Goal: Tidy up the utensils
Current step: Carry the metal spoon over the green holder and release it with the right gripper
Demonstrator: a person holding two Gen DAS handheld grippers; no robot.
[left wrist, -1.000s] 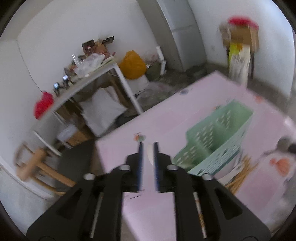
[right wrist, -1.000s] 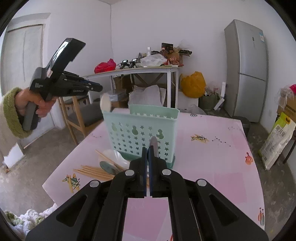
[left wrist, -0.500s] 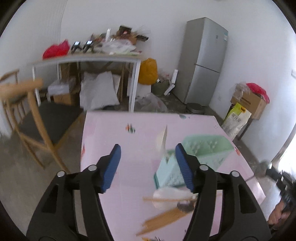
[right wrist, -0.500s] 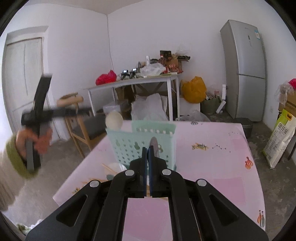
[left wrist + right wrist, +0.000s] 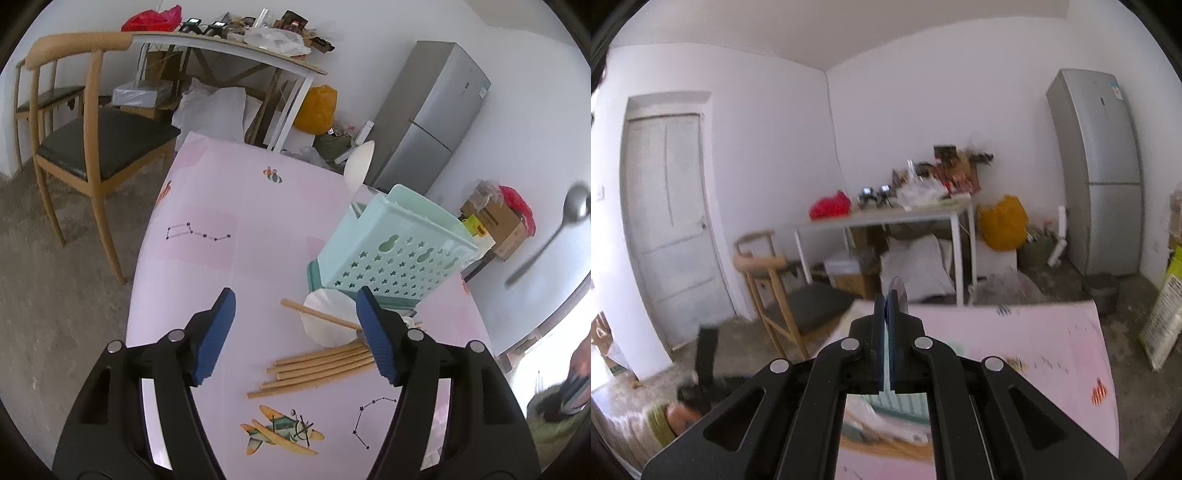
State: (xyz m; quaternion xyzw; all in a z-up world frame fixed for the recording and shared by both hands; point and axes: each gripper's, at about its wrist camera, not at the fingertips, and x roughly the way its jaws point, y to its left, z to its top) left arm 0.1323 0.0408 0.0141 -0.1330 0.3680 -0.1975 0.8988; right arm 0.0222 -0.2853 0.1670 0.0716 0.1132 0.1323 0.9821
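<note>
a: from my feed the basket (image 5: 391,254) looks like matt mint plastic, and the chopsticks (image 5: 317,365) like bare wood.

b: i see a glossy metal spoon (image 5: 574,208), and a smooth, printed pink tablecloth (image 5: 236,236).

Lots of clutter behind the pink surface (image 5: 236,229). A white side table (image 5: 258,59) against the wall is the anchor: red bag (image 5: 151,18) and plastic bags on top, white sacks (image 5: 218,107) underneath. The wooden chair (image 5: 88,122) with a dark seat sits to its left, an orange bag (image 5: 319,107) just right, the silver fridge (image 5: 432,122) further right. The white door (image 5: 670,218) is far left.
</note>
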